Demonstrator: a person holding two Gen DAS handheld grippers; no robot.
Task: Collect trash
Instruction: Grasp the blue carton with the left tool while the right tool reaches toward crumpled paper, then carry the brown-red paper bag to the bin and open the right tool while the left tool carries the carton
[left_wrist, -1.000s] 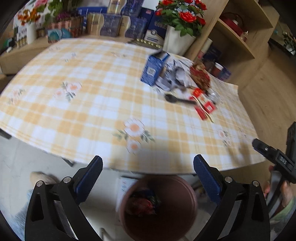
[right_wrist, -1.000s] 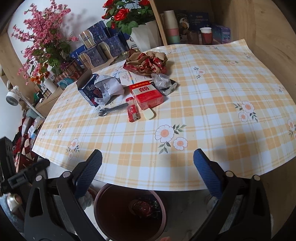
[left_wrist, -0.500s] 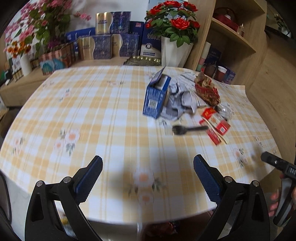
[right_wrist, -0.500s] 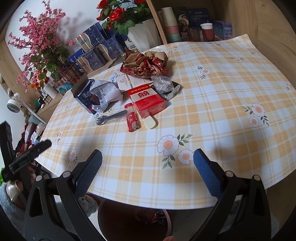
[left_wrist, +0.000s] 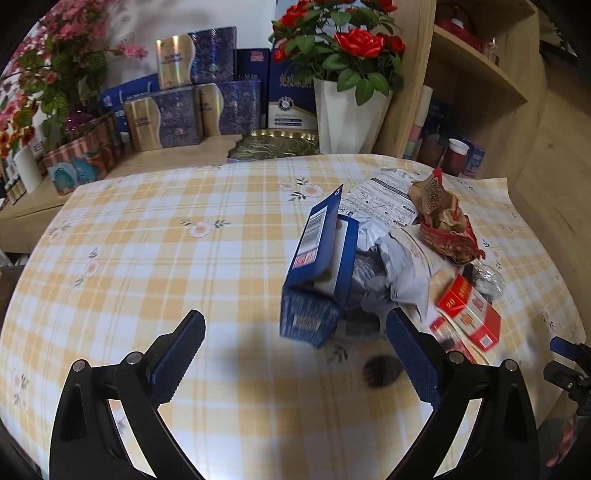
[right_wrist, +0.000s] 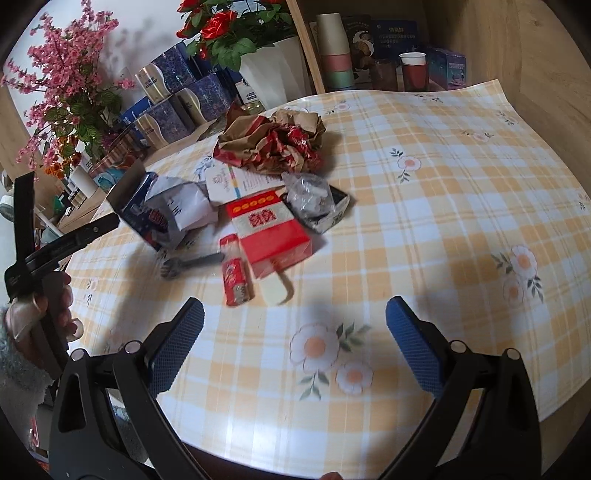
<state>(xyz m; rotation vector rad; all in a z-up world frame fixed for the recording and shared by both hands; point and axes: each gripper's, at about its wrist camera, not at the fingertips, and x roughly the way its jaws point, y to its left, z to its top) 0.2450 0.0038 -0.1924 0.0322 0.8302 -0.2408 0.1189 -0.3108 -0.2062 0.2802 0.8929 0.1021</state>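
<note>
Trash lies in a heap on the checked tablecloth (left_wrist: 155, 258). An open blue carton (left_wrist: 317, 273) stands just ahead of my left gripper (left_wrist: 295, 354), which is open and empty above the table. Behind the carton are crumpled white paper (left_wrist: 399, 269), a brown-and-red crumpled bag (left_wrist: 443, 225) and a red box (left_wrist: 469, 314). My right gripper (right_wrist: 293, 343) is open and empty, short of the red box (right_wrist: 269, 230), a red lighter (right_wrist: 234, 273), a black plastic fork (right_wrist: 190, 264), a clear wrapper (right_wrist: 314, 199) and the crumpled bag (right_wrist: 273, 142).
A white vase of red roses (left_wrist: 347, 114) and blue gift boxes (left_wrist: 184, 110) stand behind the table. Wooden shelves (left_wrist: 480, 70) with cups are at the right. A hand (right_wrist: 40, 314) holds the left gripper's handle at the table's left edge.
Both grippers rose from over the brown bin below the table edge and moved forward over the table toward the heap. The bin has dropped out of sight in both views.
</note>
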